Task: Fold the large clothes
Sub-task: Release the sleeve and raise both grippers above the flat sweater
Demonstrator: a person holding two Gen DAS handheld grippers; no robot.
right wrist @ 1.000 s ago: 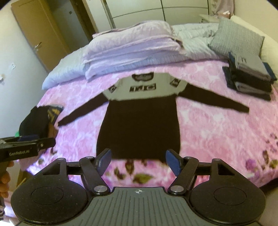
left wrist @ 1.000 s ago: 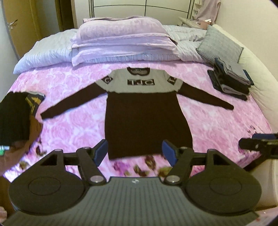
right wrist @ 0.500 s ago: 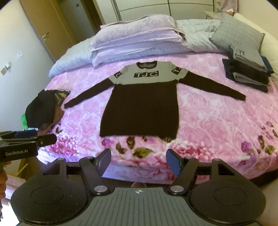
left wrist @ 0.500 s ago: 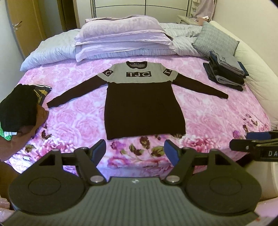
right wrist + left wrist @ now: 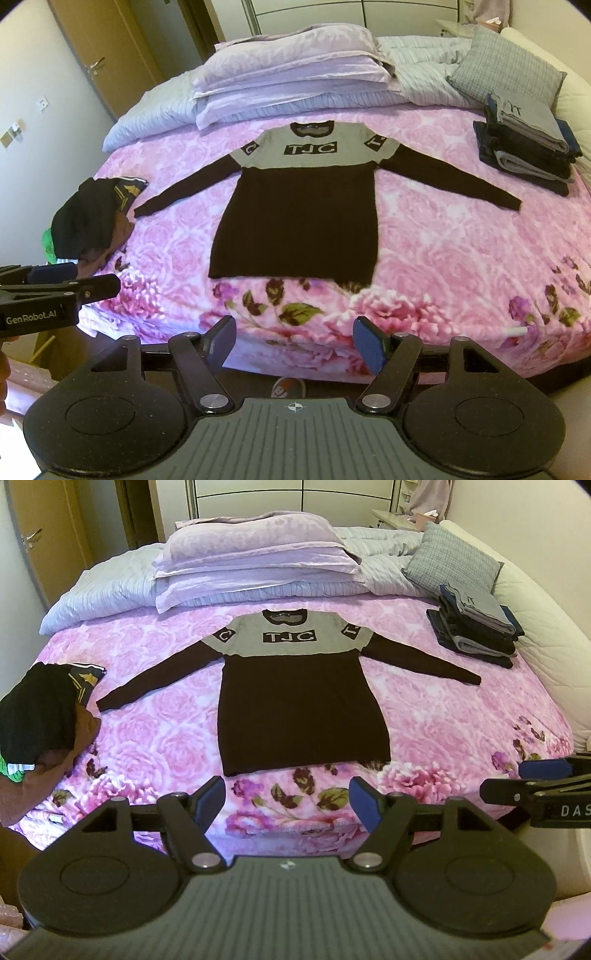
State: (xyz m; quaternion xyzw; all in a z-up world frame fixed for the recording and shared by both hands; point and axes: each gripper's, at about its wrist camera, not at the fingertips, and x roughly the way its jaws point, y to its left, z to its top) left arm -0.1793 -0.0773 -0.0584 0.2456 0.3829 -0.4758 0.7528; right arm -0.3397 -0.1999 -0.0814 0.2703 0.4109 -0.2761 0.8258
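Facing sweater (image 5: 301,698), both grippers open

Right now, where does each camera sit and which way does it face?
Left wrist: on the left gripper, at the foot of the bed, looking down at the sweater; own open fingers show, right gripper at the right edge.
Right wrist: on the right gripper, same direction; own open fingers, left gripper at the left edge.
Shared: sweater, folded stack, pillows.

Soft even light, fisheye-bent edges
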